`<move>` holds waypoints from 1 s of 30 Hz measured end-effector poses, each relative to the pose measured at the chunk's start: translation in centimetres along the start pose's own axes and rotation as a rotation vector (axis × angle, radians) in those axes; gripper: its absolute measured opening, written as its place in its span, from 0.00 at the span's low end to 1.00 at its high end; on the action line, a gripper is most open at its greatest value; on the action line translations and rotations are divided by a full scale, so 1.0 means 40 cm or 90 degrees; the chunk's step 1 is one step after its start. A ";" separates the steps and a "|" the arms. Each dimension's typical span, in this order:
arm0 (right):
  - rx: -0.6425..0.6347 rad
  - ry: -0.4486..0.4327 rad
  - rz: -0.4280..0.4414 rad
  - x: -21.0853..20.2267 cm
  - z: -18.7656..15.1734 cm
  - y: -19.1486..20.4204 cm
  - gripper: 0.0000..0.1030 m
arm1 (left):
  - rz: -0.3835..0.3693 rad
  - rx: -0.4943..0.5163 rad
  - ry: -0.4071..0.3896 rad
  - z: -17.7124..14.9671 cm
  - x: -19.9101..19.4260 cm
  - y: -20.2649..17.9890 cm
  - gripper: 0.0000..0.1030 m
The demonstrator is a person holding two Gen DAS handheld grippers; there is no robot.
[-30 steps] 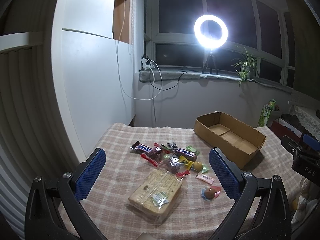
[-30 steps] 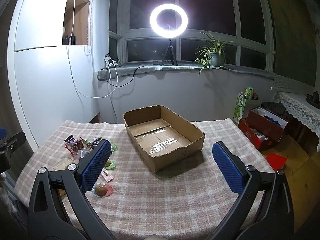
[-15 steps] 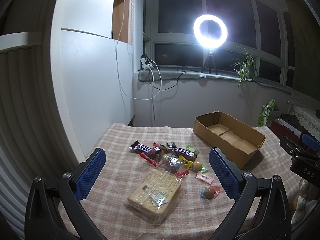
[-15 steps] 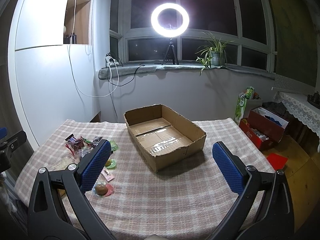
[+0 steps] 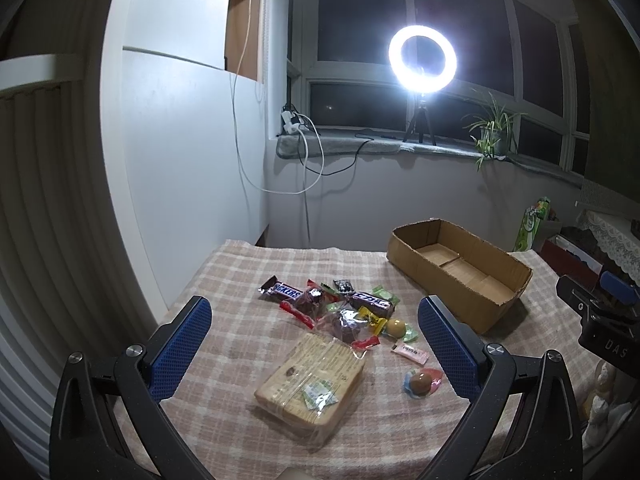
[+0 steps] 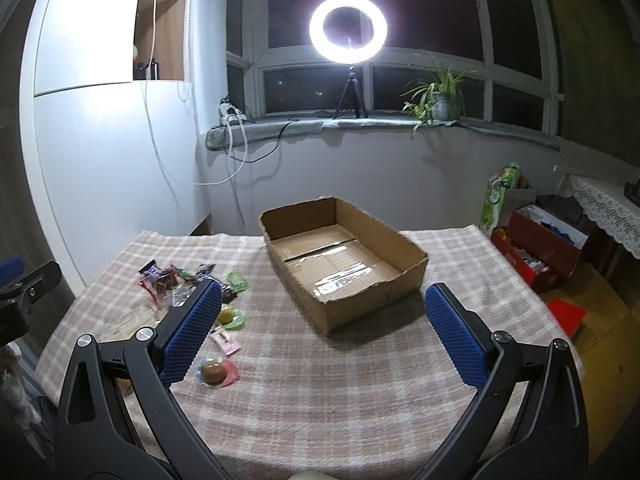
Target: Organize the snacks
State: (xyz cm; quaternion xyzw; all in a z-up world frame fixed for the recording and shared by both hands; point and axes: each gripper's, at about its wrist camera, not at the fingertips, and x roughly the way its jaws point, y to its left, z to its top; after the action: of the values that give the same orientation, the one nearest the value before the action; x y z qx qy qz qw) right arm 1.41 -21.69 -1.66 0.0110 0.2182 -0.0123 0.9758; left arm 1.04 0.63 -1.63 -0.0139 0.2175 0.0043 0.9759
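Both grippers hung above the near edge of the checked tablecloth (image 6: 360,392), and neither had touched anything. The left gripper (image 5: 314,344) had its jaws spread wide and empty, framing the snacks heaped toward the left side of the table; the right gripper (image 6: 322,328) was equally wide apart and empty, pointing at the cardboard box (image 6: 344,258), which sat empty near the far right part of the table. Nearest the left gripper lay a clear-wrapped pack of crackers (image 5: 312,384); beyond it were a Snickers bar (image 5: 280,290), a second dark bar (image 5: 370,300) and a tangle of small wrapped sweets, with a brown ball in a pink wrapper (image 5: 420,382) and a small pink sachet (image 5: 410,352) lying apart to the right. The task looked to be at its very start, nothing yet in the box. The risks seemed to lie in the grasping: the cracker pack was broad and its film slippery, so a squeeze too hard could crush the contents, while a loose one could let it slide out. The round sweets could roll off under a careless nudge, and closing on the heap could lift several pieces at once.
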 end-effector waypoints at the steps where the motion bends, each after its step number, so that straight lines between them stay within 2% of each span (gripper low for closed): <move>1: 0.000 0.004 0.006 0.004 -0.001 0.001 1.00 | -0.001 -0.002 0.003 -0.003 0.004 0.005 0.99; 8: 0.011 0.052 0.091 0.056 -0.026 0.029 1.00 | -0.013 -0.045 0.041 -0.030 0.041 0.080 0.99; 12: 0.037 0.106 0.158 0.106 -0.049 0.056 1.00 | -0.045 -0.081 0.074 -0.053 0.071 0.129 0.90; 15: 0.060 0.162 0.216 0.147 -0.072 0.080 0.89 | -0.098 -0.123 0.116 -0.075 0.101 0.163 0.78; 18: 0.089 0.222 0.276 0.189 -0.097 0.112 0.86 | -0.149 -0.175 0.162 -0.095 0.141 0.198 0.69; 19: 0.097 0.242 0.292 0.204 -0.106 0.123 0.82 | -0.166 -0.185 0.176 -0.100 0.153 0.206 0.64; 22: 0.115 0.290 0.334 0.238 -0.129 0.162 0.71 | -0.190 -0.199 0.209 -0.109 0.192 0.228 0.61; 26: 0.134 0.362 0.385 0.288 -0.161 0.226 0.63 | -0.225 -0.216 0.259 -0.122 0.238 0.260 0.57; 28: 0.141 0.388 0.403 0.304 -0.172 0.248 0.54 | -0.239 -0.224 0.282 -0.130 0.261 0.277 0.57; 30: 0.140 0.400 0.409 0.307 -0.171 0.270 0.51 | -0.260 -0.237 0.305 -0.139 0.281 0.290 0.57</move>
State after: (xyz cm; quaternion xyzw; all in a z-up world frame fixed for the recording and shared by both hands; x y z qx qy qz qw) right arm 9.91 -10.96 -12.91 0.1848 0.4864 0.2711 0.8098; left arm 8.70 12.11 -11.73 -0.2351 0.4283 -0.1546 0.8587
